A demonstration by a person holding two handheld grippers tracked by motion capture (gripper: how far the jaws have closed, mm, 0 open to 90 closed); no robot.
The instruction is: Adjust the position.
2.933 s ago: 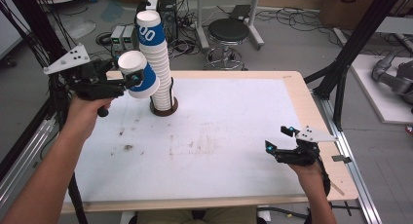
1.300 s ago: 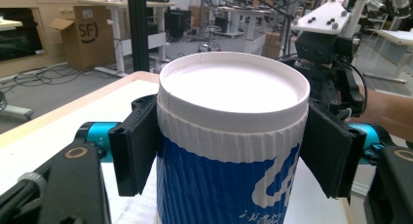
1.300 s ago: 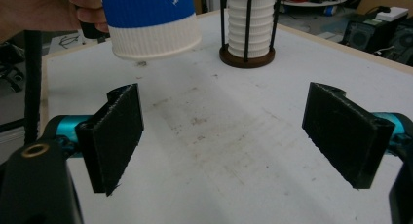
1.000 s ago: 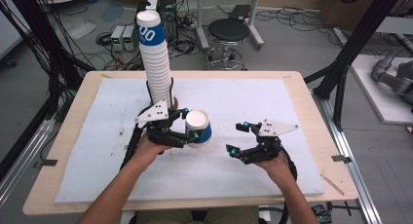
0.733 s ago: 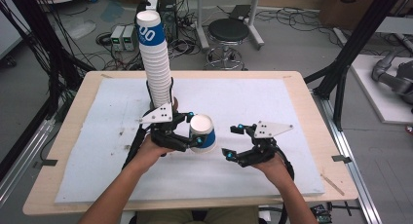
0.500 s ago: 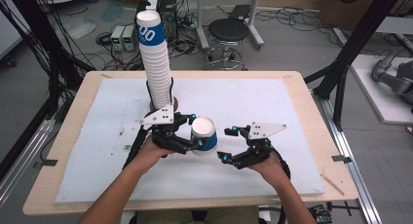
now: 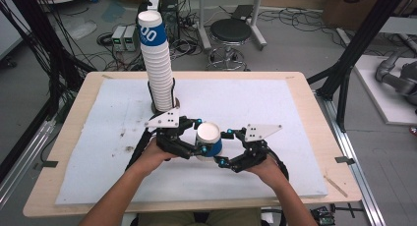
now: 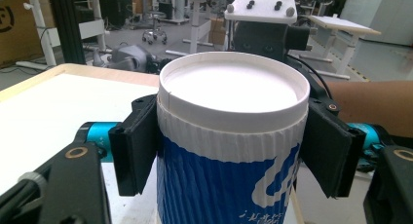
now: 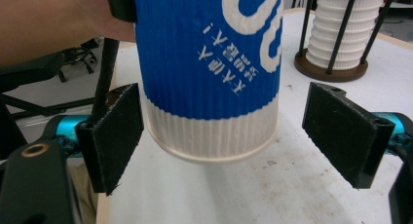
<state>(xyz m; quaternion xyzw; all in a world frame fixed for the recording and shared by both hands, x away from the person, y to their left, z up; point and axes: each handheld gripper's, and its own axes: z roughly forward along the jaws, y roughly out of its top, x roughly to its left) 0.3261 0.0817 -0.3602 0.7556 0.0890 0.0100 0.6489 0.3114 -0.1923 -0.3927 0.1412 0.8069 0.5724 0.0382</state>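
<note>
A blue and white ribbed paper cup (image 7: 208, 139) is held just above the white mat, and my left gripper (image 7: 201, 136) is shut on its upper part. In the left gripper view both pads (image 8: 134, 148) press on the cup (image 8: 229, 185) just below its white top. The cup's print (image 9: 234, 70) reads upside down in the right gripper view. My right gripper (image 7: 224, 147) is open, its pads (image 9: 343, 131) on either side of the cup's lower end (image 9: 214, 131), with a gap at the right pad.
A tall stack of matching cups (image 7: 156, 64) stands in a wire holder on a round brown base (image 9: 331, 70) at the back left of the mat (image 7: 295, 118). A stool (image 7: 231, 32) and cables lie on the floor beyond the table.
My left gripper carried the cup from beside the stack to the middle of the mat. My right gripper came in from the right edge and now straddles the cup.
</note>
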